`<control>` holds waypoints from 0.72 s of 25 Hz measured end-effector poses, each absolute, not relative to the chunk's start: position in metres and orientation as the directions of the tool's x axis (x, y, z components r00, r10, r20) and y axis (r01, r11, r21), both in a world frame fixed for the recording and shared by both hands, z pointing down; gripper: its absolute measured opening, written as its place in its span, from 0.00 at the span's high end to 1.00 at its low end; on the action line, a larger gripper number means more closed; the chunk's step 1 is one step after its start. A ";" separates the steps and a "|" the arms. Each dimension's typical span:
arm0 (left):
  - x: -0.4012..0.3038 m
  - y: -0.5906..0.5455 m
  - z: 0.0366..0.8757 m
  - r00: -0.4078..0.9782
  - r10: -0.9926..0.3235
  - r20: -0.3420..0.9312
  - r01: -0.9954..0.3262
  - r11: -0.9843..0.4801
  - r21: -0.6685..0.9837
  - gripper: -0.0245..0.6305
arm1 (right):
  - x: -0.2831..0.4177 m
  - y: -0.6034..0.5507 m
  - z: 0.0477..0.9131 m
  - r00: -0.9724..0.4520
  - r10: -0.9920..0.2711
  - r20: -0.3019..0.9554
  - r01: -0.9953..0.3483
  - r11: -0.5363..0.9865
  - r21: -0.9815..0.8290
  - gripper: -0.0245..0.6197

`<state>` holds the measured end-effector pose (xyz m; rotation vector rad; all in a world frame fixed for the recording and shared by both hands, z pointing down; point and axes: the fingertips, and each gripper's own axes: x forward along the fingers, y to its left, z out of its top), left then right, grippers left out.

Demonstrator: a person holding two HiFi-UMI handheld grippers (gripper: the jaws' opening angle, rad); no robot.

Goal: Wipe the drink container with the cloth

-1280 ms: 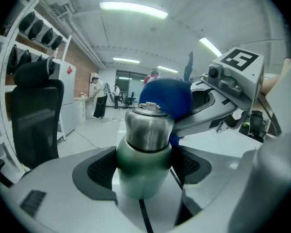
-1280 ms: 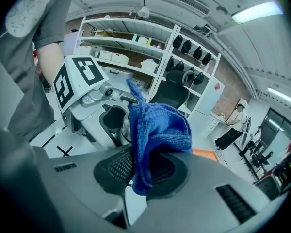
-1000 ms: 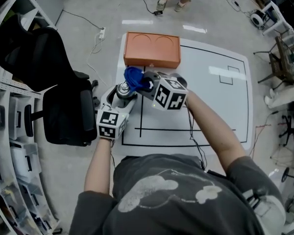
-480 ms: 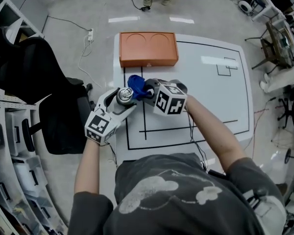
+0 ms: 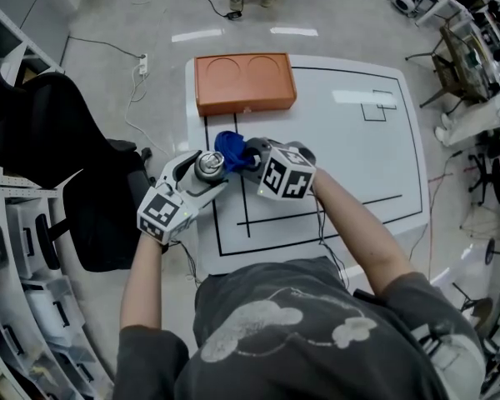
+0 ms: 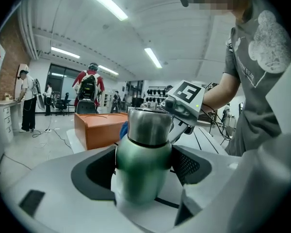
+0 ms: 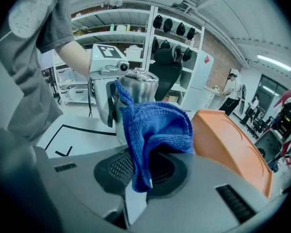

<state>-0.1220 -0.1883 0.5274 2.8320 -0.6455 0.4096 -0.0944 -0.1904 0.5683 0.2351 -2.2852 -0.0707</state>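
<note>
Drink container (image 5: pixel 208 166), green body w/ steel cap, is clamped across its belly by the left tongs (image 5: pixel 202 175). It's over the near-left part of the bench (image 5: pixel 342 165), short of the orange box (image 5: pixel 244 82) at the far edge. Its base is hidden, so can't tell if it rests on the bench or hangs clear. Right tongs (image 5: pixel 248 152) are pinching a bunched blue cloth (image 5: pixel 231 148), which lies right against the container's cap and shoulder on the box side, as far as the views show. To wipe well, imo: hold the left grip firm & steady, and put the cloth's fat fold on the wall, not the tong tips. Stroke down along the body, then roll the container a bit to bring a fresh side round. The smooth rounded wall prob slips easily, so go w/ light pressure; a hard shove could twist it in the grip. Long axis runs approx upright, cap on top, base down; head view sees the cap's top nearly face-on.
</note>
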 end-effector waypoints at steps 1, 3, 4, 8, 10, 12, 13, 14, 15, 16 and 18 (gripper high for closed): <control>-0.122 -0.188 0.528 0.860 -0.405 0.311 -0.464 -0.874 0.144 0.43 | -0.094 -0.190 0.567 -0.649 -0.198 0.734 -0.154 0.980 0.128 0.90; -0.122 -0.189 0.528 0.845 -0.434 0.311 -0.494 -0.858 0.144 0.43 | -0.091 -0.191 0.564 -0.651 -0.210 0.730 -0.163 0.977 0.136 0.90; -0.123 -0.189 0.528 0.837 -0.449 0.315 -0.508 -0.850 0.140 0.42 | -0.090 -0.191 0.563 -0.652 -0.216 0.727 -0.164 0.976 0.143 0.90; -0.126 -0.188 0.521 0.801 -0.514 0.307 -0.573 -0.807 0.142 0.42 | -0.079 -0.191 0.554 -0.662 -0.237 0.711 -0.175 0.971 0.161 0.90; -0.129 -0.188 0.514 0.771 -0.563 0.298 -0.619 -0.772 0.144 0.42 | -0.072 -0.189 0.550 -0.662 -0.243 0.709 -0.173 0.970 0.170 0.90; -0.132 -0.187 0.508 0.725 -0.623 0.293 -0.677 -0.724 0.135 0.42 | -0.066 -0.187 0.545 -0.664 -0.252 0.704 -0.170 0.968 0.186 0.90; -0.133 -0.186 0.505 0.697 -0.657 0.288 -0.708 -0.693 0.131 0.42 | -0.062 -0.186 0.542 -0.667 -0.259 0.699 -0.171 0.966 0.195 0.90; -0.134 -0.185 0.502 0.664 -0.691 0.285 -0.742 -0.658 0.131 0.42 | -0.058 -0.186 0.538 -0.671 -0.268 0.691 -0.175 0.963 0.203 0.90; -0.135 -0.184 0.500 0.626 -0.727 0.284 -0.776 -0.616 0.135 0.42 | -0.054 -0.186 0.534 -0.677 -0.276 0.682 -0.180 0.961 0.209 0.90; -0.136 -0.183 0.499 0.581 -0.761 0.289 -0.812 -0.566 0.142 0.42 | -0.050 -0.186 0.531 -0.682 -0.281 0.676 -0.183 0.959 0.215 0.90; -0.139 -0.181 0.503 0.479 -0.817 0.321 -0.877 -0.453 0.157 0.42 | -0.043 -0.185 0.528 -0.682 -0.286 0.673 -0.173 0.957 0.231 0.90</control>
